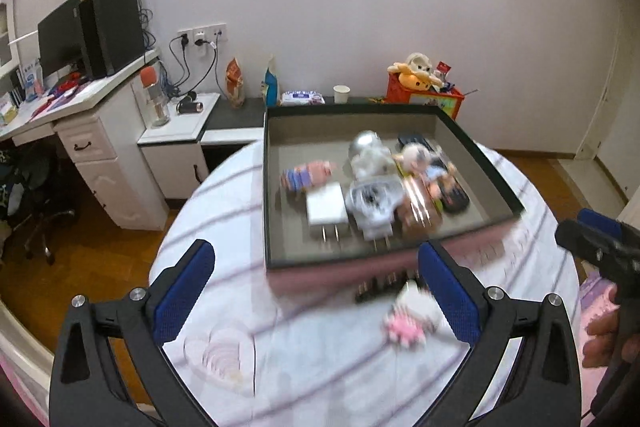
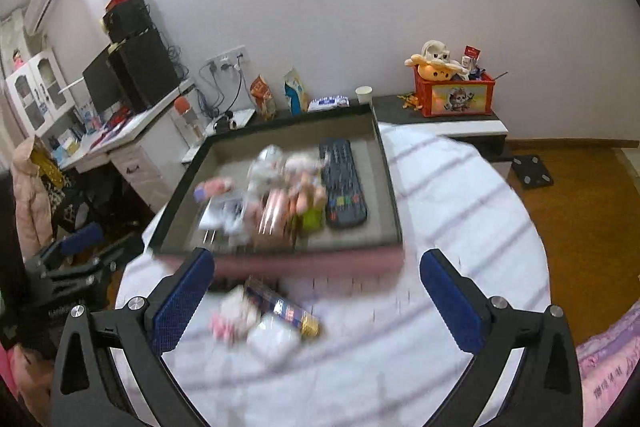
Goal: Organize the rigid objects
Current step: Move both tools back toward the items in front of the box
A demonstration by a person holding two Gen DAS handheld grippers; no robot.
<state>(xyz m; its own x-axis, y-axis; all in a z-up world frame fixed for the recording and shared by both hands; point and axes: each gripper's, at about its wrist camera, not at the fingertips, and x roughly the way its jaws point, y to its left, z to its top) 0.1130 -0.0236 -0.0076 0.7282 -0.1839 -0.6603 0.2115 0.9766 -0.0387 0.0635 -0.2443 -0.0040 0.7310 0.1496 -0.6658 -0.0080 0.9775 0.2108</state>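
Note:
A black-rimmed tray [image 1: 266,187] with a grey floor lies on the round table [image 1: 320,367]. It holds a white charger plug [image 1: 326,205], a silver figure [image 1: 368,151], small dolls and a dark remote [image 2: 342,183]. My left gripper [image 1: 316,255] hovers open over the tray's near edge with nothing between its blue pads. A pink-and-white toy [image 1: 408,315] lies on the cloth by its right finger. My right gripper [image 2: 316,261] is open and empty too, above the same toy [image 2: 234,315], a blue-and-gold box [image 2: 284,307] and a white item [image 2: 274,341]. Both views are blurred.
A white desk with monitor and black speakers [image 1: 112,27] stands at the left, an office chair [image 1: 36,187] beside it. A paper cup [image 1: 341,93] and a red crate of plush toys [image 1: 424,95] sit on the low cabinet behind the table. A scale [image 2: 532,171] lies on the floor.

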